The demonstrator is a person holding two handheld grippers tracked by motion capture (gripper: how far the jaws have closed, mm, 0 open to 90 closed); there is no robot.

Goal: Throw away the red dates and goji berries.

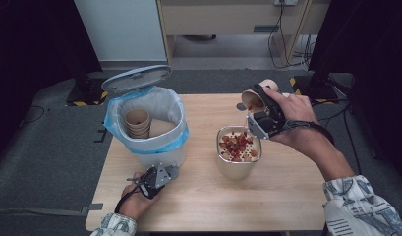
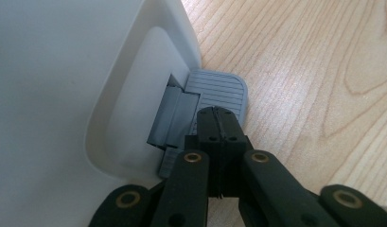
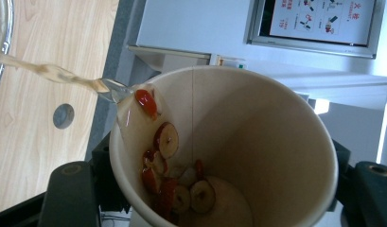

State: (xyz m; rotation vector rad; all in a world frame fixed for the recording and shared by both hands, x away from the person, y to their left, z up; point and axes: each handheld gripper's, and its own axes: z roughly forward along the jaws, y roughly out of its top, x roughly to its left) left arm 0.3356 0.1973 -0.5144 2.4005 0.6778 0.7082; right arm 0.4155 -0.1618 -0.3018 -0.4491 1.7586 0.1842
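Note:
My right gripper [image 1: 260, 112] is shut on a tan paper cup [image 1: 255, 98], tilted over a steel pot [image 1: 238, 167] at mid-table. In the right gripper view a thin stream of liquid [image 3: 54, 73] runs off the cup's [image 3: 257, 142] rim, and red date slices [image 3: 167, 142] cling to its lower wall between the black fingers [image 3: 68, 189]. Red pieces [image 1: 238, 145] lie on the perforated insert in the pot. My left gripper [image 1: 161, 176] is shut, and its tips [image 2: 220, 113] rest on the grey pedal [image 2: 224, 90] of a white bin [image 1: 181, 130], whose lid [image 1: 136, 78] stands up.
The bin has a blue liner and holds a stack of paper cups [image 1: 138, 122]. A round grey hole cover [image 1: 241, 106] sits in the wooden table [image 1: 203, 206] behind the pot. Cables and dark stands lie on the floor beyond the table.

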